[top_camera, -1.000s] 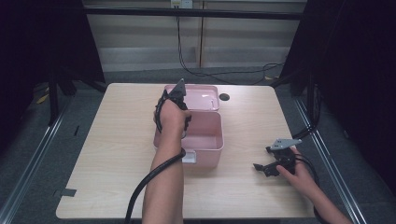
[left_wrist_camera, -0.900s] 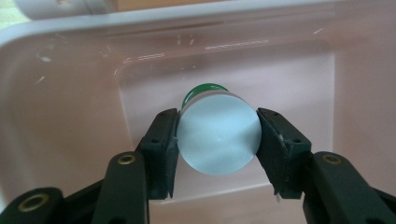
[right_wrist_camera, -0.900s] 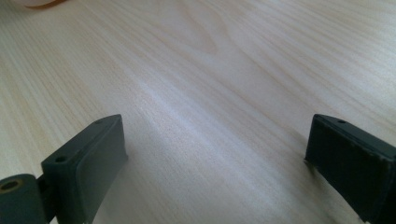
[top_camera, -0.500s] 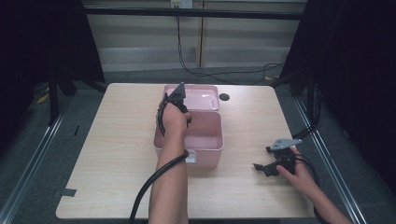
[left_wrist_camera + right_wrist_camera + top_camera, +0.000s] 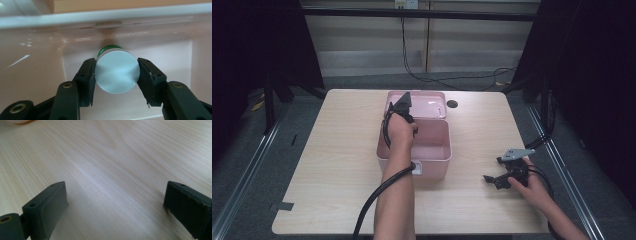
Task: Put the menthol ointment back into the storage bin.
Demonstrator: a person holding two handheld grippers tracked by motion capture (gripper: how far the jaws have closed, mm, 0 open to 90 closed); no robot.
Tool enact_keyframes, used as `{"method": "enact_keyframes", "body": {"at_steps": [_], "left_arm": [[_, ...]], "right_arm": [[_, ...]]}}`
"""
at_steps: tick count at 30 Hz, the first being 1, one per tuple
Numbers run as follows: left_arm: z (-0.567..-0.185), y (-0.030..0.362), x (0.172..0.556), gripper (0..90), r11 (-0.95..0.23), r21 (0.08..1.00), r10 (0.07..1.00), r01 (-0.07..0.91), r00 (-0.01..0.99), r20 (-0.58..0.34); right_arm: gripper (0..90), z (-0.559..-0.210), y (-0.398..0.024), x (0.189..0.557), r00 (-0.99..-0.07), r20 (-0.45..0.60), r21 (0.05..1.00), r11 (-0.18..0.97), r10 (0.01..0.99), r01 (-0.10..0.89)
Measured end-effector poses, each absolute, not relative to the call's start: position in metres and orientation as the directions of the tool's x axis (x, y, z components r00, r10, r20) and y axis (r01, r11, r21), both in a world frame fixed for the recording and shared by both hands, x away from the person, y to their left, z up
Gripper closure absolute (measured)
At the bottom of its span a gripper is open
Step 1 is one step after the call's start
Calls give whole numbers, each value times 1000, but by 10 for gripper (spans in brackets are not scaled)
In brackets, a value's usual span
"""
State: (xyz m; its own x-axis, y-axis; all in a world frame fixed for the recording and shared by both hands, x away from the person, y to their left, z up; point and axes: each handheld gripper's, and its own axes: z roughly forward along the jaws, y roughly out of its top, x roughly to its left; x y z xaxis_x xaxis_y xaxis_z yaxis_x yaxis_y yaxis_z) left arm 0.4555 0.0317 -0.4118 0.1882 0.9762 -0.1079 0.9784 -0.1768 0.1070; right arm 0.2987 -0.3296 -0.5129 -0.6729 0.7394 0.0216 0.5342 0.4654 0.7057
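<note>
The left gripper (image 5: 403, 107) reaches down into the pink box (image 5: 432, 162), squeezing a round can (image 5: 117, 71) so it can go in or come out. Its own view (up close) shows the can's flat end. The right gripper (image 5: 497, 175) waits wide open on the table (image 5: 327, 160).

Light wooden rectangular table (image 5: 337, 165) on grey floor (image 5: 242, 165) – pale panelled back wall (image 5: 362, 45), black cables (image 5: 432, 75) trailing, dark curtains (image 5: 257, 45) at the sides.
</note>
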Motion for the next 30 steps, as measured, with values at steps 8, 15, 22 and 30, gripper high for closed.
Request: {"method": "enact_keyframes", "body": {"at_steps": [8, 15, 22, 30], "left_arm": [[-417, 32, 456, 505, -171, 114, 977, 979, 184, -107], [-418, 32, 456, 505, -174, 124, 976, 977, 187, -110], [-423, 34, 457, 505, -187, 118, 975, 975, 199, -103], [-427, 34, 457, 505, -188, 126, 974, 974, 201, -102]], "right_arm": [[45, -513, -330, 299, -672, 20, 705, 467, 740, 535], [45, -513, -330, 299, -673, 20, 705, 466, 740, 534], [45, -513, -330, 299, -672, 20, 705, 466, 740, 534], [45, -513, -330, 299, -672, 20, 705, 466, 740, 535]]}}
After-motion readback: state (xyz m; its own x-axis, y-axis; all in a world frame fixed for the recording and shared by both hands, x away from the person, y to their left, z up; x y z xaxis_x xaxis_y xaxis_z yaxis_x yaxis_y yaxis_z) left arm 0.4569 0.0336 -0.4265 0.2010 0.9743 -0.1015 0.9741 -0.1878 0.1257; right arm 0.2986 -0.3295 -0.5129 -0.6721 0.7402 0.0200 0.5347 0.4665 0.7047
